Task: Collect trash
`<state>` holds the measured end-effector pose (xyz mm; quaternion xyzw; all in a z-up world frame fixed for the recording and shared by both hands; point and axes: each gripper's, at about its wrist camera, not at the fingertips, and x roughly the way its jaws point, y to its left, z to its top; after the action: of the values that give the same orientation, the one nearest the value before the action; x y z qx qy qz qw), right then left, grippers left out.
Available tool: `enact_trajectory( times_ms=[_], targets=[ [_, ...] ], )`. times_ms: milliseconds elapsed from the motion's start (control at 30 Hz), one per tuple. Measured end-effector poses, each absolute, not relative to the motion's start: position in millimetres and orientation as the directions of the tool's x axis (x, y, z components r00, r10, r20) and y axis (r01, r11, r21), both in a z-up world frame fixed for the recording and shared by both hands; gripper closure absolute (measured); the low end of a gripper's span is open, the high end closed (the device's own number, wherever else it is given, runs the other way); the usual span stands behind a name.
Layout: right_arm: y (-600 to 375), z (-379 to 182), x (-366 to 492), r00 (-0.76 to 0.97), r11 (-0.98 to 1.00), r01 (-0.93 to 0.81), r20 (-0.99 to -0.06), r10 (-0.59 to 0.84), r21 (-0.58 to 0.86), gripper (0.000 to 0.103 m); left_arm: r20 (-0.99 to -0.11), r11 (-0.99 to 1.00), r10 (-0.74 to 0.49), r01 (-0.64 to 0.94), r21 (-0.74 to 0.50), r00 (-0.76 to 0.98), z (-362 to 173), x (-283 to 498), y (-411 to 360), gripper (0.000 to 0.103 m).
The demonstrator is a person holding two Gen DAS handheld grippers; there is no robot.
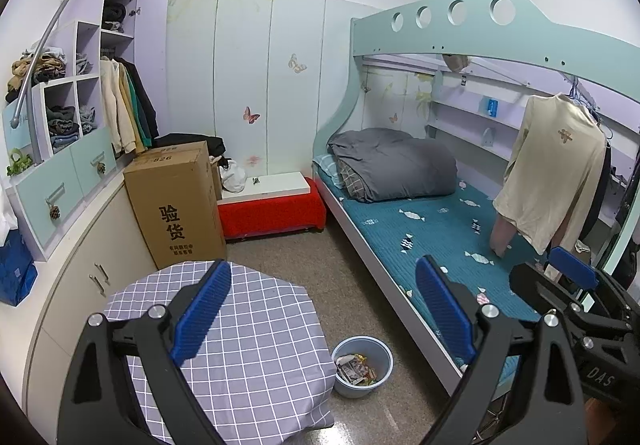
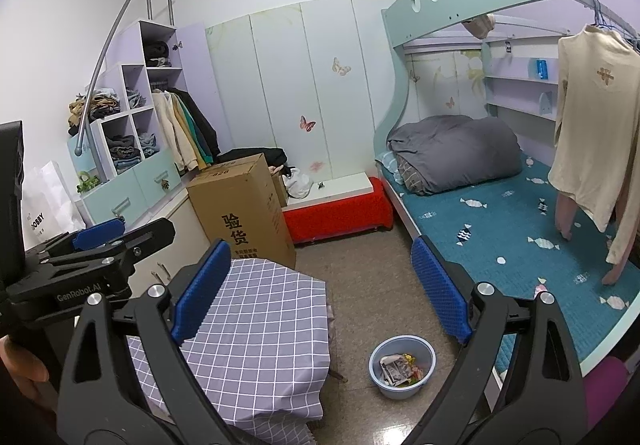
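A light blue bin [image 1: 378, 351] [image 2: 400, 393] stands on the floor between a table and the bed. Crumpled paper and colourful wrappers [image 1: 354, 367] [image 2: 400, 367] lie inside it. My left gripper [image 1: 322, 285] is open and holds nothing, hovering high above the bin and the table's edge. My right gripper [image 2: 322, 265] is also open and holds nothing, at a similar height just to the right. Each gripper shows at the edge of the other's view: the right gripper [image 1: 560, 265] at the right, the left gripper [image 2: 100, 241] at the left with a hand under it.
A table under a grey checked cloth [image 1: 260, 325] [image 2: 260, 317] stands left of the bin. Behind it are a tall cardboard box [image 1: 176, 205] and a red-covered bench [image 1: 272, 211]. A bunk bed [image 1: 440, 229] with a grey duvet and a hanging cream shirt [image 1: 552, 173] fills the right. Cabinets line the left wall.
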<state>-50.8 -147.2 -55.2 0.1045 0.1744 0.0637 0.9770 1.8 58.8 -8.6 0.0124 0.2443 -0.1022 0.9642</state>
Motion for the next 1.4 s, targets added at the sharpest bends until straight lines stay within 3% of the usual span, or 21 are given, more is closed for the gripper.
enact_trajectory(
  times_ms=[1400],
  targets=[
    [-158.3,-57.3,-51.3,0.923,0.961,-0.104,-0.336,0.189,0.254,0.013,-0.474,0.983,-0.17,0.184,-0.018,0.864,-5.4,0.5,58.1,0.011]
  ],
)
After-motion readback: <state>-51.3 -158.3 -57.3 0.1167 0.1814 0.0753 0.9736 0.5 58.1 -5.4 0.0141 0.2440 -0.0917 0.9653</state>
